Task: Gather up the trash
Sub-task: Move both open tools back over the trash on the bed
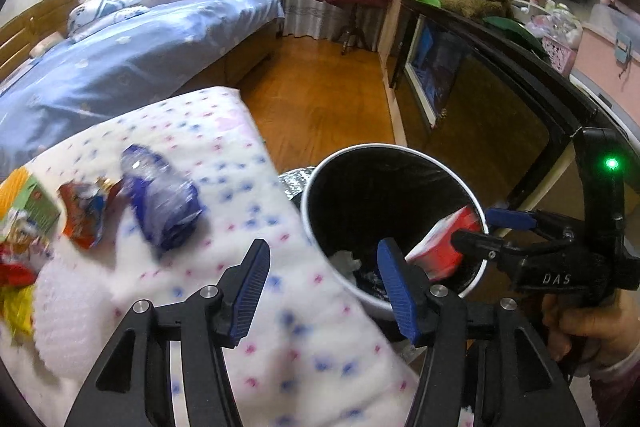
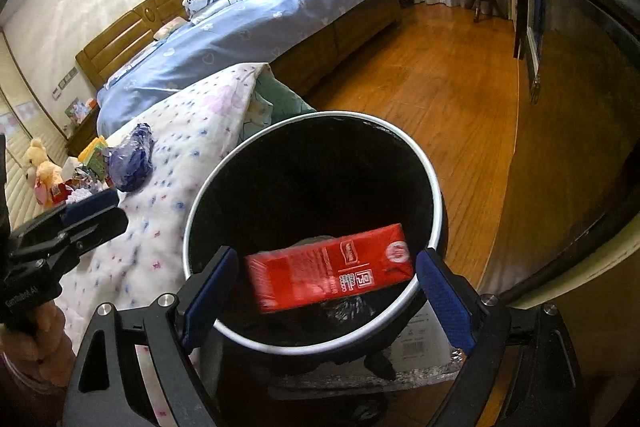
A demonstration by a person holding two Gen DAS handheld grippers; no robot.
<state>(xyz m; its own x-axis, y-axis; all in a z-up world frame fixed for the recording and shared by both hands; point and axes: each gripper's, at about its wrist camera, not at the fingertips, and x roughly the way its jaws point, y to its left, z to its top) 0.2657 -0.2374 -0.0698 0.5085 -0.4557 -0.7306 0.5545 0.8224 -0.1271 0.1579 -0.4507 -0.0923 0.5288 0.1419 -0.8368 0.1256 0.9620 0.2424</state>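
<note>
Blue ribbed pads line both pairs of tongs. In the right wrist view the right gripper stands wide at the bottom of the frame, its two pads apart from the red carton that sits between them over the mouth of the black bin; the carton is free of both pads and looks blurred. White writing runs across its side, too smeared to read. In the left wrist view the left gripper sits at lower centre, about half open with nothing between its pads. The letters "DAS" show on the right tool's body at the lower right of that view, under one green light.

One bin stands at the edge of the white spotted blanket, its white rim touching the blanket's side. A bit of white crumpled paper lies inside near the rim.

Further off, on the blanket at the left of the frame, lie one crumpled blue bag, one orange wrapper and a green and yellow box, close together. Bare wooden floor lies open beyond the bin, between the blue bed and the dark cabinet.
</note>
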